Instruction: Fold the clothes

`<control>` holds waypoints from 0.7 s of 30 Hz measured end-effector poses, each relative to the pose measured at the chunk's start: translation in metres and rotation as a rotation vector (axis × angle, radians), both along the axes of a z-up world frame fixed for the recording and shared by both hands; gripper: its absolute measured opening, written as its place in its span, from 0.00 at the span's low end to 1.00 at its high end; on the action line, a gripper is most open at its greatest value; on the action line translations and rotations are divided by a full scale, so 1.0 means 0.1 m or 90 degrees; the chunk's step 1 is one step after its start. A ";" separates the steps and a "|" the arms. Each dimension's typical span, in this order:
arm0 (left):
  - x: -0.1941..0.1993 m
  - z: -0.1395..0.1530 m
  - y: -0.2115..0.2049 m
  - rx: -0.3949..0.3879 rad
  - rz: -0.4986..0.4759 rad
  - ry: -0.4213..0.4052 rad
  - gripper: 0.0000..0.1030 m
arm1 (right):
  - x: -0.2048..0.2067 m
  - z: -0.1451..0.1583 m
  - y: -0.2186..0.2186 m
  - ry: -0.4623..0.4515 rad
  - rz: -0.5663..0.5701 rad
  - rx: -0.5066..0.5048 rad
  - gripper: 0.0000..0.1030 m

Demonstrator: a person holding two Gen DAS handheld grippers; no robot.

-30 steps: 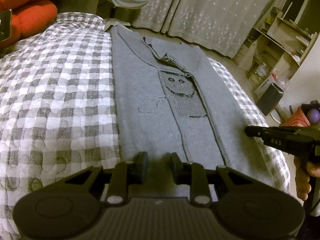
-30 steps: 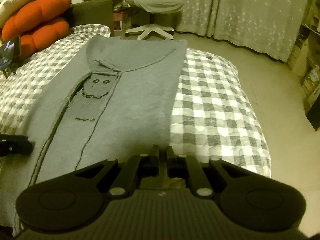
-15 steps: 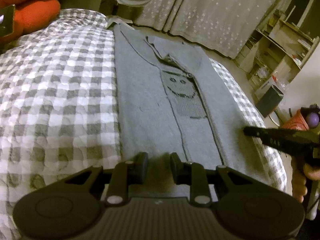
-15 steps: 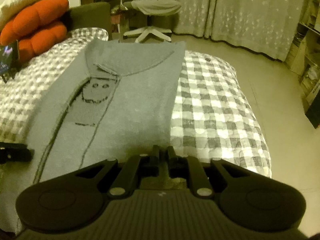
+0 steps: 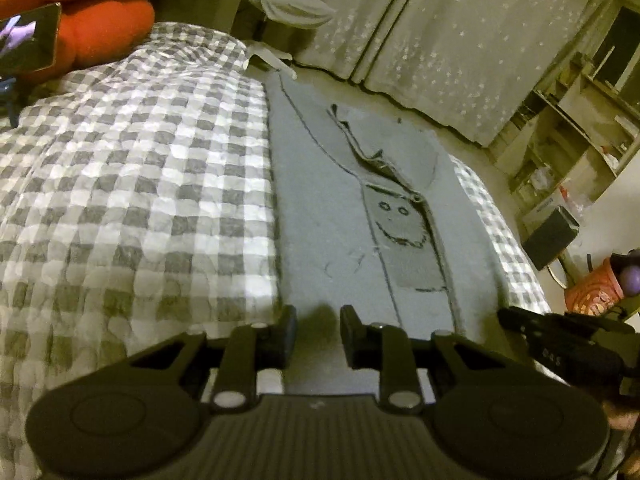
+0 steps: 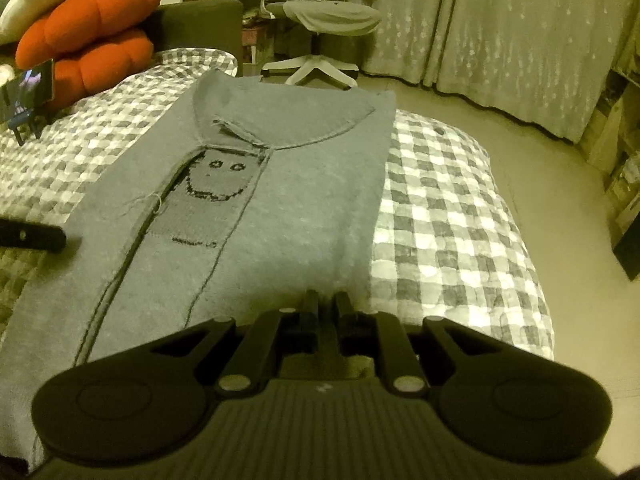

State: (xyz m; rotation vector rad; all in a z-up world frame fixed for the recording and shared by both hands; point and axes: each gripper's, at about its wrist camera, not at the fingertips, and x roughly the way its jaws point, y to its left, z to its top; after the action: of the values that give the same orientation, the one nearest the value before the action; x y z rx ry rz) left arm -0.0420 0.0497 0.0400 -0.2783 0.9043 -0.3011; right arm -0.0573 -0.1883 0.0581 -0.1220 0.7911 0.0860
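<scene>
A grey knitted sweater (image 5: 340, 216) with a smiley face lies flat on the checked bedspread (image 5: 140, 184), folded into a long strip. It also shows in the right wrist view (image 6: 288, 208). My left gripper (image 5: 318, 328) is open, its fingers straddling the sweater's near left hem. My right gripper (image 6: 325, 308) is shut, its tips at the near right hem; whether cloth is pinched between them is hidden. The right gripper also shows at the right of the left wrist view (image 5: 560, 340).
Orange cushions (image 6: 88, 52) and a propped phone (image 6: 28, 92) sit at the head of the bed. An office chair (image 6: 320, 28), curtains (image 6: 500, 40) and shelves (image 5: 580, 128) stand beyond. The bed drops off to bare floor (image 6: 568, 184) on the right.
The left gripper has moved nearer the sweater's left edge and tilted. Both stay at the near hem. Jaw openings are unchanged.
</scene>
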 end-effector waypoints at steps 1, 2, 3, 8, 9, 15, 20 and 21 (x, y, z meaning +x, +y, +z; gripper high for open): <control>0.02 -0.01 0.00 -0.001 0.001 0.005 0.24 | 0.02 0.00 0.01 0.000 -0.001 -0.002 0.15; 0.04 -0.02 0.00 -0.001 0.000 0.007 0.24 | 0.04 -0.01 0.02 -0.001 -0.004 -0.003 0.15; 0.06 -0.02 0.00 -0.001 -0.002 0.008 0.24 | 0.06 -0.02 0.02 -0.002 -0.007 -0.003 0.15; 0.18 -0.02 0.01 -0.001 -0.007 0.008 0.24 | 0.17 -0.03 -0.03 -0.011 -0.030 0.005 0.15; 0.21 -0.02 0.01 0.000 -0.008 0.009 0.24 | 0.19 -0.03 -0.04 -0.014 -0.034 0.007 0.15; 0.41 -0.02 -0.03 0.011 -0.019 0.000 0.24 | 0.25 0.00 0.02 -0.036 -0.030 0.007 0.15; 0.40 -0.06 -0.09 0.037 -0.031 -0.011 0.25 | 0.31 -0.04 0.00 -0.026 -0.030 -0.002 0.14; 0.39 -0.06 -0.10 0.041 -0.032 -0.015 0.25 | 0.33 -0.03 -0.02 -0.026 -0.037 -0.002 0.11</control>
State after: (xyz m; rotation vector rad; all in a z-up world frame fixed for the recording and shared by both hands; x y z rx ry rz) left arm -0.0029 0.0400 0.0344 -0.1917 0.8973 -0.3202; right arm -0.0246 -0.1902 0.0546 -0.1040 0.7536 0.0272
